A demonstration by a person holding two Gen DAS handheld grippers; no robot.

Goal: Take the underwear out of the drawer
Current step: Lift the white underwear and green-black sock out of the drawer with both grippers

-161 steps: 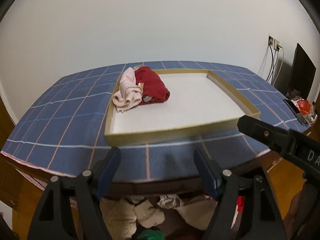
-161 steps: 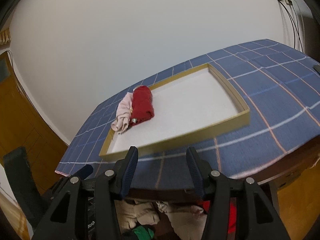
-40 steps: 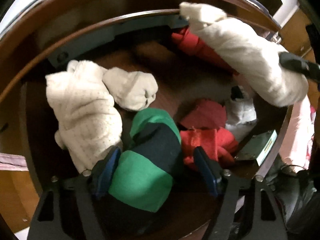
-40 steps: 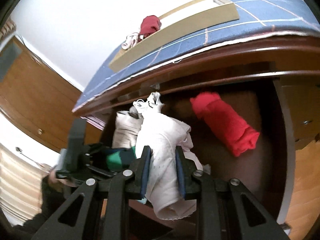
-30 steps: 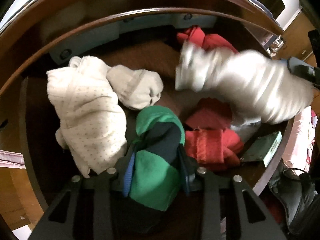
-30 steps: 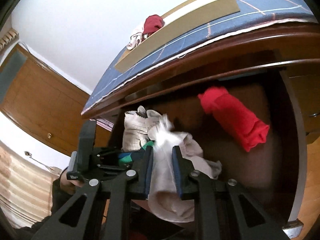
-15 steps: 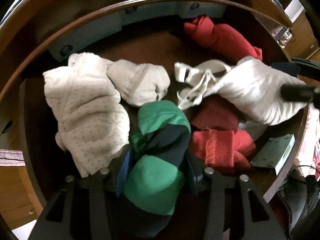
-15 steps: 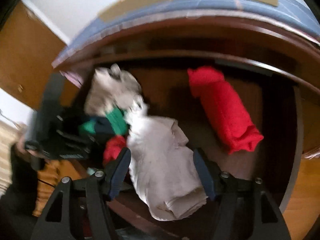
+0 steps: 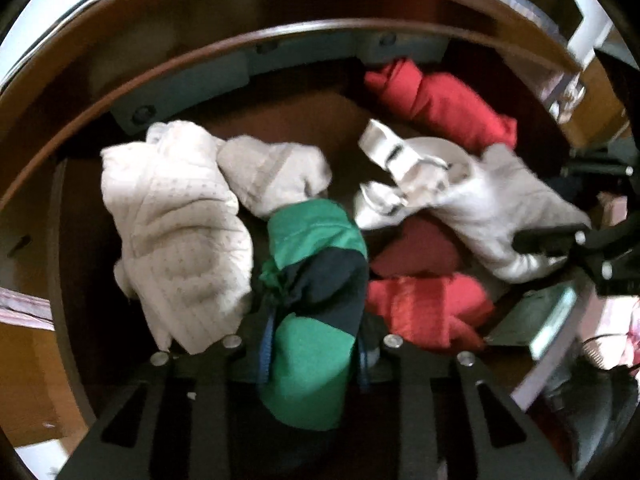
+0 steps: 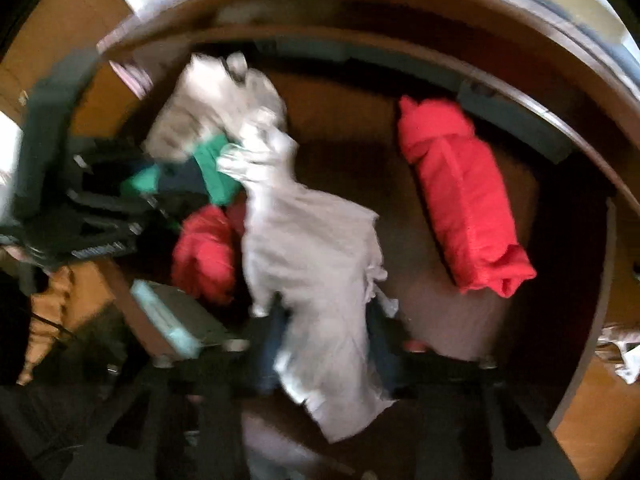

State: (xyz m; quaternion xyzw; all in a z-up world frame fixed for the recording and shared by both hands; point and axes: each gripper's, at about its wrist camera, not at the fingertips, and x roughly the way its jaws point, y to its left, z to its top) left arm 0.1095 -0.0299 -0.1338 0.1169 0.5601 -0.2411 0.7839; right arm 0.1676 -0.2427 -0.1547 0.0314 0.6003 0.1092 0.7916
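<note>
left gripper [image 9: 312, 354] has gone from wide open to clamped on the green-and-navy roll [image 9: 316, 300], at the front of the drawer [image 9: 192, 76]. right gripper [image 10: 324, 344] squeezed the pale bundle [image 10: 316, 248] a second ago; now its fingers sit wider around it, frame too blurred to tell if they grip, and the bundle sags onto the drawer floor. so nothing is out yet; the left's lift looks ready, the right probably needs a regrasp.

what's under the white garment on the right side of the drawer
The white garment lies over a dark red piece, beside a brighter red roll. Whatever is beneath its middle is covered.
</note>
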